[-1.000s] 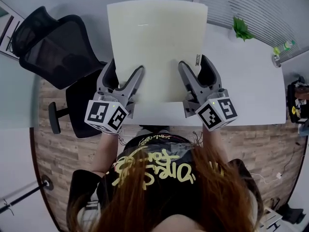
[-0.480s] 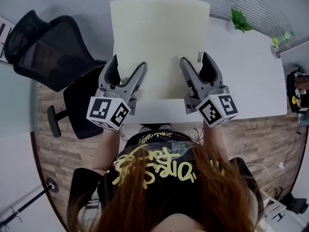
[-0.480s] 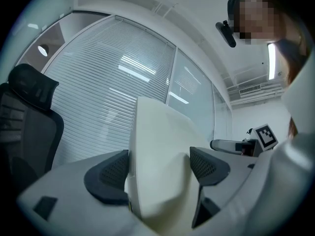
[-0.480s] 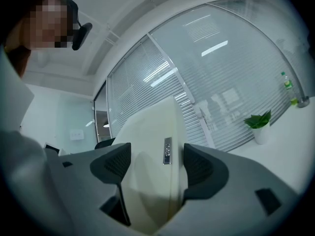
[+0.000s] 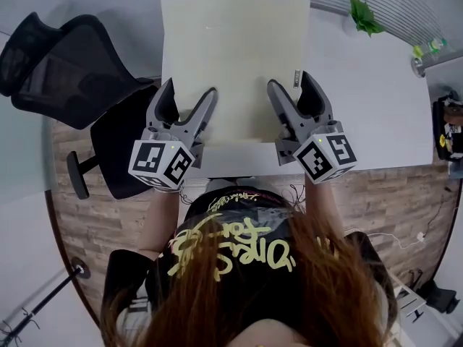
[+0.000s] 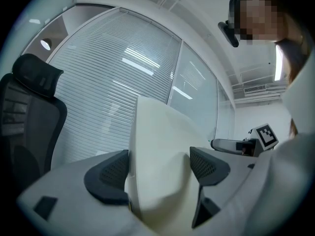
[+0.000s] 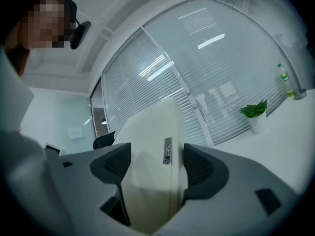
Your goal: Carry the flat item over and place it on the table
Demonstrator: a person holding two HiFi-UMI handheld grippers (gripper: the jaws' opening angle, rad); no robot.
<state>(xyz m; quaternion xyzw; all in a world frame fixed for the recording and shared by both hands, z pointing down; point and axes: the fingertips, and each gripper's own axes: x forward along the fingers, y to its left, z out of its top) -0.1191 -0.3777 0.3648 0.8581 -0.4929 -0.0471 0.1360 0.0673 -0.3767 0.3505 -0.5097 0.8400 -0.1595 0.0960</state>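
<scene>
A flat cream board (image 5: 235, 56) is held level above the white table (image 5: 376, 100), and its far edge reaches the table's back. My left gripper (image 5: 189, 92) is shut on the board's near left part. My right gripper (image 5: 291, 84) is shut on its near right part, beside a small grey label (image 5: 296, 80). In the left gripper view the board (image 6: 157, 151) stands edge-on between the dark pads (image 6: 110, 173). In the right gripper view the board (image 7: 147, 151) fills the gap between the jaws, with the label (image 7: 167, 150) by the right pad.
A black office chair (image 5: 65, 63) stands left of the table. A small potted plant (image 5: 364, 16) and a bottle (image 5: 427, 49) are at the table's far right. Slatted glass walls (image 7: 221, 73) run behind. Wooden floor (image 5: 79, 223) lies below; clutter (image 5: 448, 132) sits at the right edge.
Both grippers and the board have edged a little further out over the table. The chair has slid left in the view. The grips are unchanged.
</scene>
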